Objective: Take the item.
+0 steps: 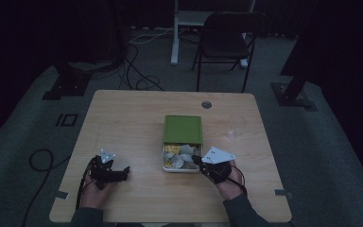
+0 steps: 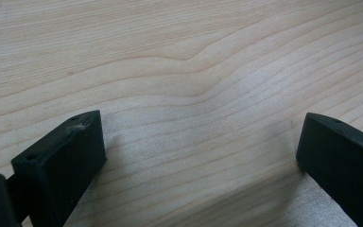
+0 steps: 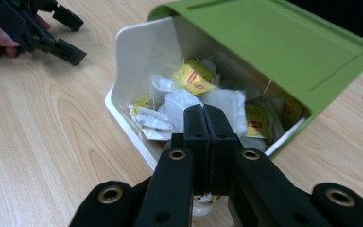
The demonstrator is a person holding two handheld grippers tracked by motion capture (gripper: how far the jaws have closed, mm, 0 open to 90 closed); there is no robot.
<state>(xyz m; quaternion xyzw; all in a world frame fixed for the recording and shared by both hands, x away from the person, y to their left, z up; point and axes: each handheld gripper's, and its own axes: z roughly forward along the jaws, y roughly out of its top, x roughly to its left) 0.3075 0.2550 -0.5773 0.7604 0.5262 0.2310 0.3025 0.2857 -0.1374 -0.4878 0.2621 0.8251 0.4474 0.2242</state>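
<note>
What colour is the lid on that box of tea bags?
Green; the lid shows best in the right gripper view.

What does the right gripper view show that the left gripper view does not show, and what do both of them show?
Right gripper view: the white box of tea bags with its green lid slid partly back, the right gripper with its jaws together above the bags, and the left gripper farther off. Left gripper view: the left gripper's own jaws standing wide apart. Both share the wooden table.

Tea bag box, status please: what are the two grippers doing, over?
Right gripper shut over the tea bags; a bag between its jaws can't be confirmed. Left gripper open, resting on the table. White box half uncovered, green lid slid back.
</note>
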